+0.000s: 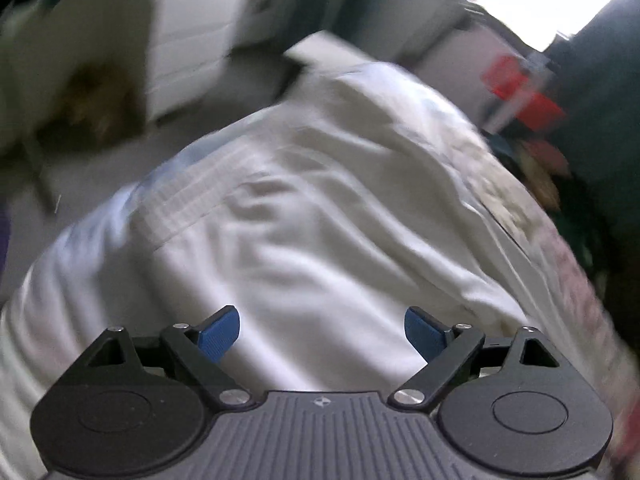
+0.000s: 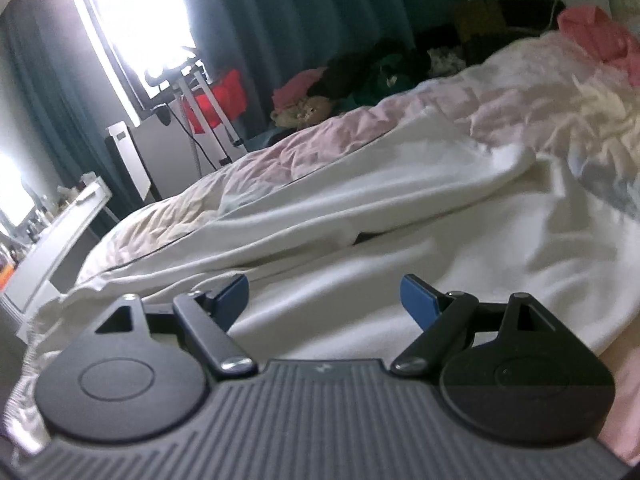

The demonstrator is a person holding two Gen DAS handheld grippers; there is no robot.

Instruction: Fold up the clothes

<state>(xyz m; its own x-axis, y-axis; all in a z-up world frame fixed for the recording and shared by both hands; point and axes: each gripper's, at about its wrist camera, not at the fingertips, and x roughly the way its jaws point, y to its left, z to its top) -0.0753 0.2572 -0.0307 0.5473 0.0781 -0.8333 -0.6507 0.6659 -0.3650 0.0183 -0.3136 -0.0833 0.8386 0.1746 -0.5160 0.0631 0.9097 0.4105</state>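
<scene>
A white garment [image 1: 304,216] lies spread and wrinkled on the bed, with a ribbed band across its left part; the left wrist view is blurred by motion. My left gripper [image 1: 322,330] is open and empty just above the cloth. In the right wrist view the same white garment [image 2: 400,216] lies in long folds, with a grey print near the right edge. My right gripper [image 2: 324,300] is open and empty, low over the white cloth.
A pale pink quilt [image 2: 460,108] covers the bed under the garment. A pink cloth [image 2: 596,36] lies at the far right. A heap of dark and coloured clothes [image 2: 360,76] lies beyond the bed. A white stand and a red item [image 2: 216,100] stand by the window.
</scene>
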